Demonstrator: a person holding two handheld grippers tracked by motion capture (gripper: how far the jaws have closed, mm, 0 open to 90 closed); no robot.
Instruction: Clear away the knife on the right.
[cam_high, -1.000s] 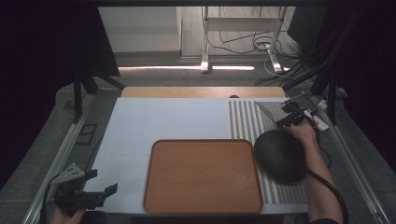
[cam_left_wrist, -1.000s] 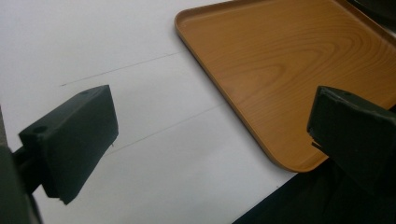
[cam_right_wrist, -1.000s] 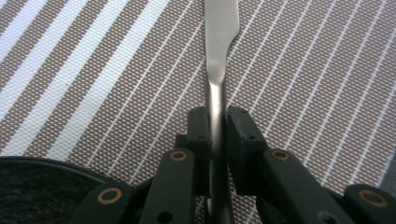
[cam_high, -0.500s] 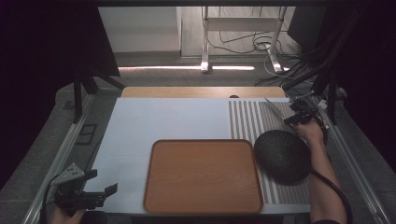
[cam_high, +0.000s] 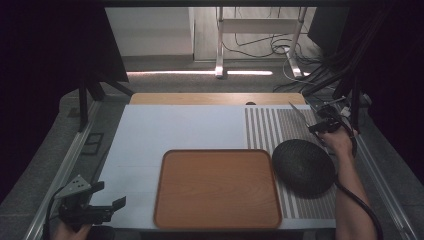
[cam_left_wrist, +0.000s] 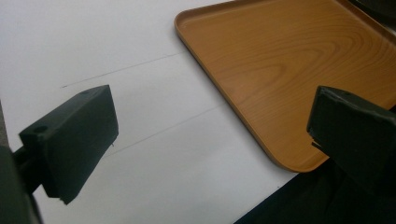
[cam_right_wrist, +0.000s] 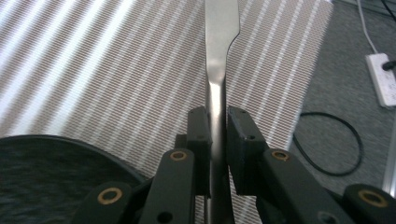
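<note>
The metal knife (cam_right_wrist: 219, 70) sits between the jaws of the right gripper (cam_right_wrist: 217, 140), which are squeezed tight on its thin handle. It is long and flat. In the right gripper view its long line runs straight on from the jaws, with the wide blade end pointing away from the hand. In the high view the knife (cam_high: 298, 114) sticks out from the right gripper (cam_high: 325, 125) toward the far left, up above the striped mat (cam_high: 272, 127).

Just under the knife is that striped mat (cam_right_wrist: 116, 60), with pale and grey lines. Close to the right gripper, on the near side, is a dark round plate (cam_high: 303, 166). It lies on the mat. In the right gripper view its edge (cam_right_wrist: 56, 163) is low and to the left of the jaws.

Beside the plate is a brown wooden tray (cam_high: 217, 187) on the white table (cam_high: 175, 127).

The left gripper (cam_high: 100, 205) is well apart from the knife, at the near left corner. Its jaws are wide apart with nothing in them. Past its jaws you see the tray's corner (cam_left_wrist: 280, 158) and the white table (cam_left_wrist: 140, 60).
</note>
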